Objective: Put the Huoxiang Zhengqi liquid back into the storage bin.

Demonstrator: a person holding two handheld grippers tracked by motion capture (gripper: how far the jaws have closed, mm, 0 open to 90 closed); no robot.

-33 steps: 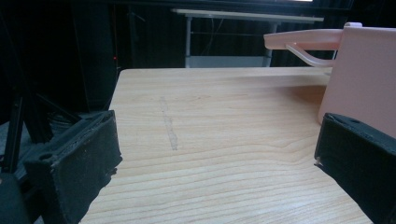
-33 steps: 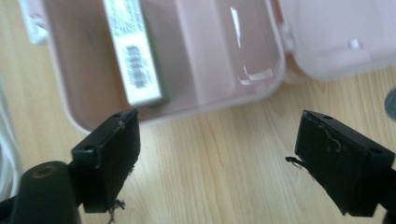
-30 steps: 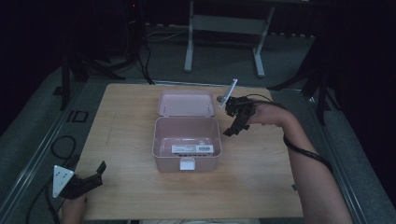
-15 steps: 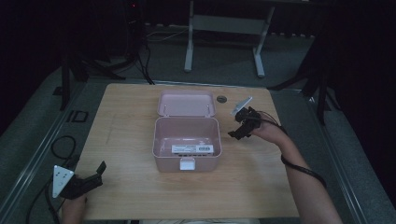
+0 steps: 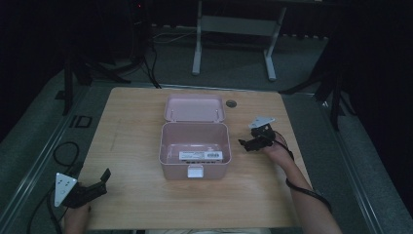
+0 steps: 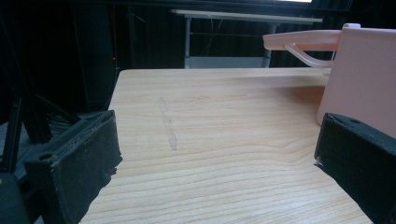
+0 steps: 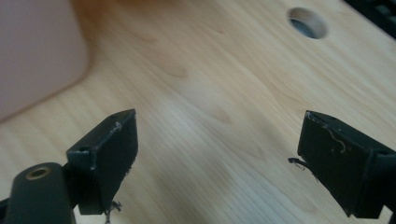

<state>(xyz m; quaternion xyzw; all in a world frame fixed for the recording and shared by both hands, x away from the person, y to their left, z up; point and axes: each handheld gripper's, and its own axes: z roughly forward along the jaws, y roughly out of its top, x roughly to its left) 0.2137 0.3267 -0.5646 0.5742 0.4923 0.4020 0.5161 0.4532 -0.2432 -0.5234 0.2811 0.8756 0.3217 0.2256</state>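
While pink box (image 5: 195,151) sits lid-up, right gripper (image 5: 249,143) beside it, jaws wide, empty; left gripper (image 5: 95,184) likewise; careless swing could shove box.

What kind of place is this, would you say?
Probably a lab or recording studio rather than a home: a bare wooden table holding a pink box, dark surroundings, a metal frame stand behind, and cables on the grey floor.

The high view was dim, its surroundings nearly black, and only the pale wooden bench (image 5: 136,146) caught light from above. The right gripper view was soft and blurred, with a faint shadow beside the open pink plastic box (image 7: 37,51).
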